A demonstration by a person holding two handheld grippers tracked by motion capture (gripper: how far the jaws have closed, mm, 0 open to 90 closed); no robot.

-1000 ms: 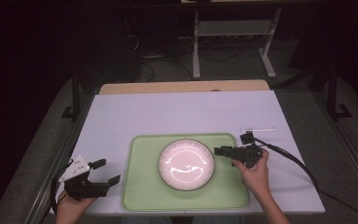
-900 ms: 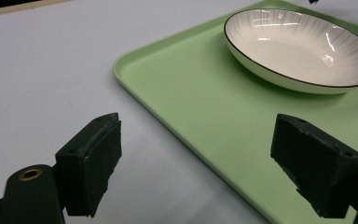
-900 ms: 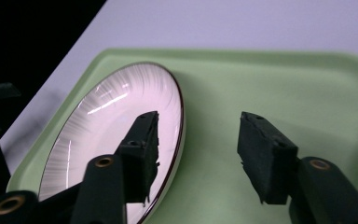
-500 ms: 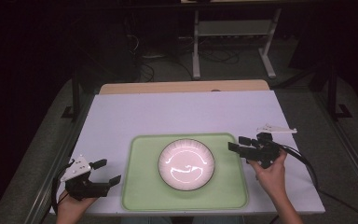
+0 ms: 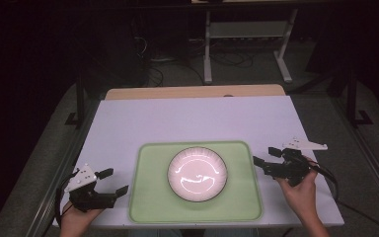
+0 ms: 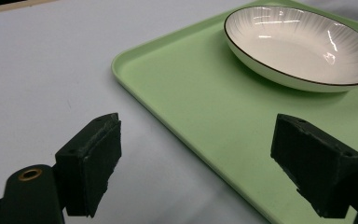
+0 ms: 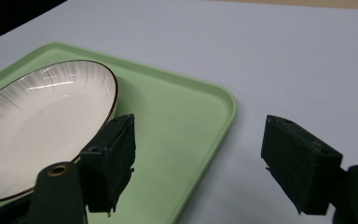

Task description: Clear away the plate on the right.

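We see the right gripper (image 5: 267, 157) released, its jaws having just been opening with nothing between them; it hovers over the white table (image 5: 192, 118), just beside the right edge of the green tray (image 5: 150, 197). From it, the white bowl (image 5: 197, 174) lies at nine o'clock, in the middle of the tray. In the right gripper view the bowl (image 7: 37, 126) sits at ten o'clock beyond the jaw. The left gripper (image 5: 114, 181) is also released and empty, at the tray's left edge, with the bowl at about three o'clock from it.
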